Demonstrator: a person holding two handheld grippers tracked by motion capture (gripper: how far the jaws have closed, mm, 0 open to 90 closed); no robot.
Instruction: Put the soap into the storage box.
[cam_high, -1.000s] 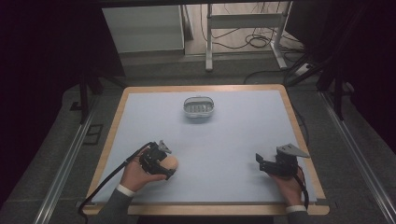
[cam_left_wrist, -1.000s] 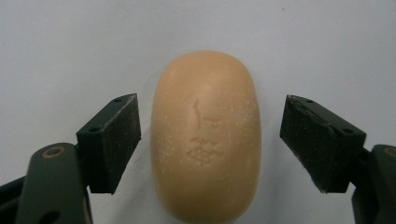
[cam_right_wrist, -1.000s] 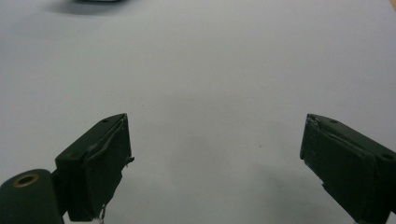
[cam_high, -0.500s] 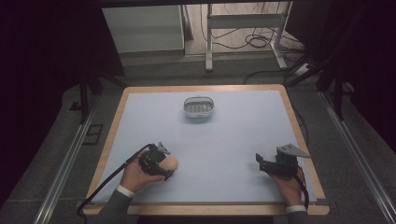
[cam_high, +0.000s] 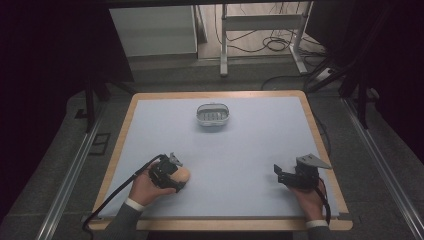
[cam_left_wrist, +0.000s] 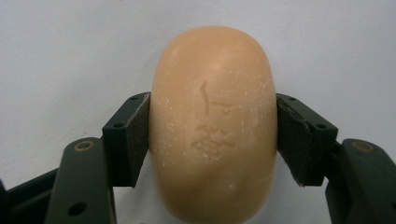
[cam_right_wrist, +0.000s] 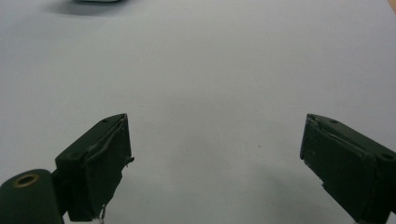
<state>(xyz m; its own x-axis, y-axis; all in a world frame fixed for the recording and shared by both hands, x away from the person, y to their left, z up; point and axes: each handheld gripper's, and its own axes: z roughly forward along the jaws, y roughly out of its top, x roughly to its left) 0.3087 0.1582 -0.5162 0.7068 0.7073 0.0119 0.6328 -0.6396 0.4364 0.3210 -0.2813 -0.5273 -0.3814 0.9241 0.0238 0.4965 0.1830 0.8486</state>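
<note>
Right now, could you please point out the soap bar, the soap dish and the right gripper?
soap bar (cam_left_wrist: 212, 126), left gripper view, its stamped middle.
soap dish (cam_high: 213, 107), high view, its far rim.
right gripper (cam_right_wrist: 215, 163), right gripper view, between its open fingers.

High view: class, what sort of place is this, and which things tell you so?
Probably a lab or workshop: a bare table with one soap dish, loose cables on the floor beyond, and metal rails beside the table.

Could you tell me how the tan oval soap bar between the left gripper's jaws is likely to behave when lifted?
The tan oval soap bar looks solid, so it should probably stay stiff. Its rounded, smooth sides meet the left gripper pads only along narrow strips, so it might slip or pivot. The pale flecks and stamped mark suggest a surface that dents if squeezed hard.
</note>
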